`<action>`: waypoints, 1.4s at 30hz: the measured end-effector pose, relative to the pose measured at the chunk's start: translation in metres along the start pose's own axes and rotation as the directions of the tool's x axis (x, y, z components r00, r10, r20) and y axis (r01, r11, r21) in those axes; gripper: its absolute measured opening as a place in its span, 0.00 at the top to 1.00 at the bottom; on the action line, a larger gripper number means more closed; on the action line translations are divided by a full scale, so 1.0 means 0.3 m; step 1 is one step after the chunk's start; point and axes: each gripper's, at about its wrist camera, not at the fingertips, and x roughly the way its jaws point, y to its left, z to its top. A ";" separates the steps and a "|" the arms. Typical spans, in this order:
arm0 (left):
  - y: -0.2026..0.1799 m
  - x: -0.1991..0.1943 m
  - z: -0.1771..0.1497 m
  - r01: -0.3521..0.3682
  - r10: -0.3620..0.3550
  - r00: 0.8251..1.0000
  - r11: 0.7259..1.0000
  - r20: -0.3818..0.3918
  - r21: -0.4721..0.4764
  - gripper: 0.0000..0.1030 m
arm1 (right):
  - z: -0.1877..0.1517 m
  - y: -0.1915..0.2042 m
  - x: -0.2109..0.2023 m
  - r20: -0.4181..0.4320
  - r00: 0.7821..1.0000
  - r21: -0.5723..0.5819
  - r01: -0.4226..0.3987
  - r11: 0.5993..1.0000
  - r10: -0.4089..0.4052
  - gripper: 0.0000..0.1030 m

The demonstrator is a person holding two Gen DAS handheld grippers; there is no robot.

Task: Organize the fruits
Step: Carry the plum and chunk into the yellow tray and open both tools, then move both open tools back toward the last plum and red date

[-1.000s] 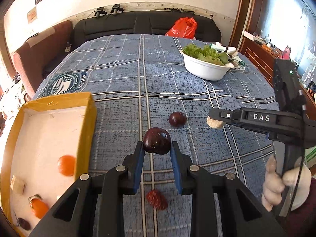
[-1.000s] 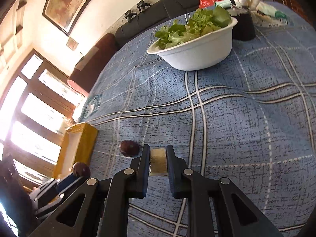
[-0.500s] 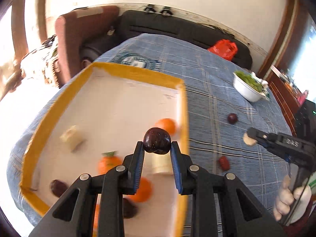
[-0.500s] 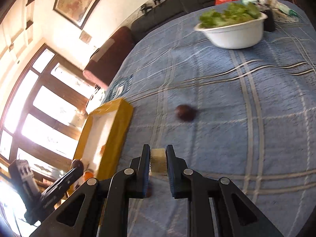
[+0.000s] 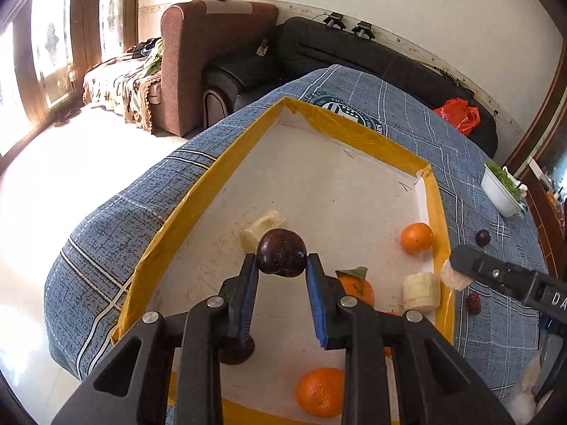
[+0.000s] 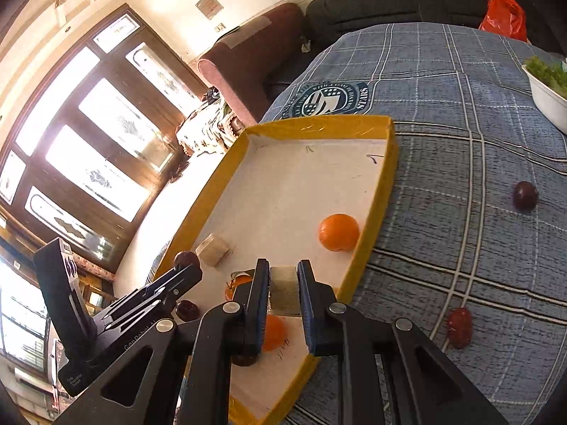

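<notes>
— Both hands swung across from the open cloth since a second ago; I now have the tray (image 5: pixel 437 212) under the left camera. Grips?

— Left gripper (image 5: pixel 282 265) clamped on the dark plum (image 5: pixel 281 253), held over the tray floor at centre frame. Right gripper (image 6: pixel 282 285) clamped on the pale banana chunk (image 6: pixel 284 288), lower centre of its view, over the tray's near right wall.

— Which releases first, I'd guess?

— Left: it sits well inside the rim, white floor straight below the plum. My right only just crosses the wall, so it wants carrying further toward upper left

— Leftovers?

— One plum (image 6: pixel 525 194) and a red date (image 6: pixel 460 326) on the cloth, right side of frame
</notes>
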 end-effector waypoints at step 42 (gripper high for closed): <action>-0.095 -0.313 -0.049 0.002 -0.014 0.979 0.998 0.202 0.062 0.18 | -0.144 0.019 -0.281 0.271 0.933 0.042 0.235 0.971 -0.237 0.35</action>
